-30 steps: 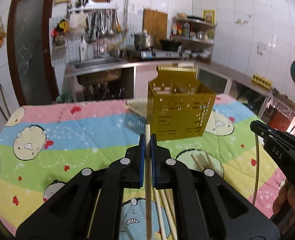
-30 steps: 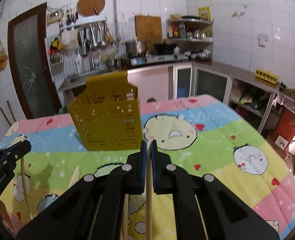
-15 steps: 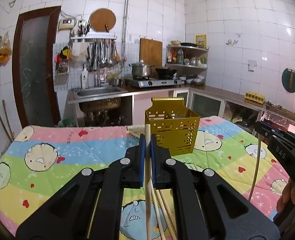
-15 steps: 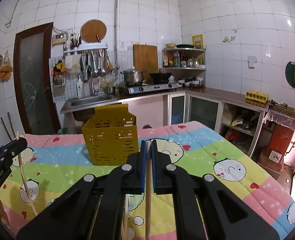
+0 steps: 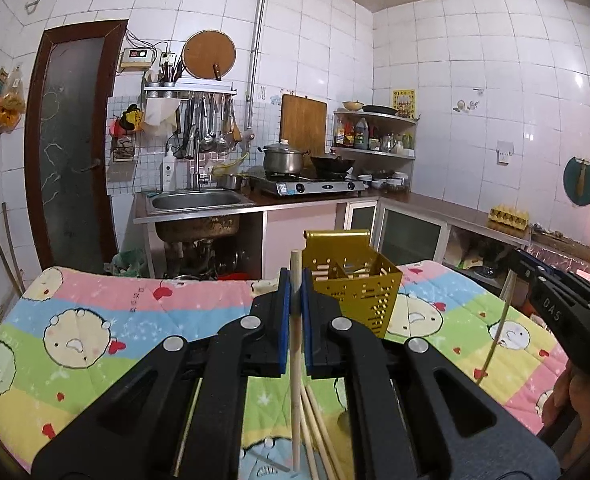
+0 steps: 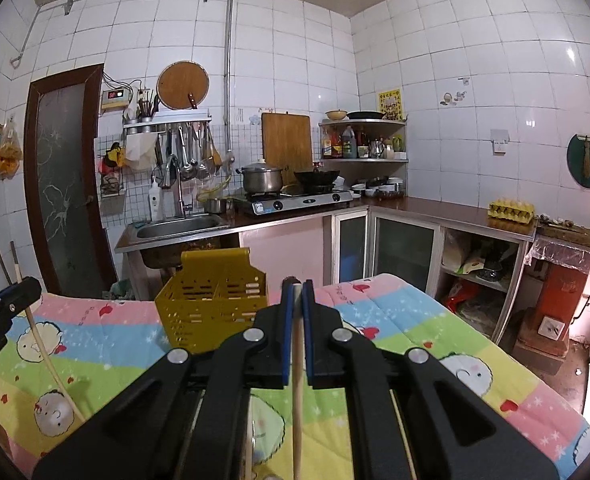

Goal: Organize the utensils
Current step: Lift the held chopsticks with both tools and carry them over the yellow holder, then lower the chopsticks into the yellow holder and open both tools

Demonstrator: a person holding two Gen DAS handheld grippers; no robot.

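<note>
Left gripper (image 5: 294, 300) and right gripper (image 6: 296, 304) each pinch one chopstick (image 5: 295, 360) upright, probably for dropping endwise into the yellow basket (image 5: 355, 292).

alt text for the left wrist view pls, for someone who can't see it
The left claw is shut on a wooden chopstick held upright over a cartoon-print quilt, with a perforated yellow utensil holder just beyond it. More chopsticks lie below, the right claw grips another at the right edge, and a tiled kitchen fills the background.
</note>
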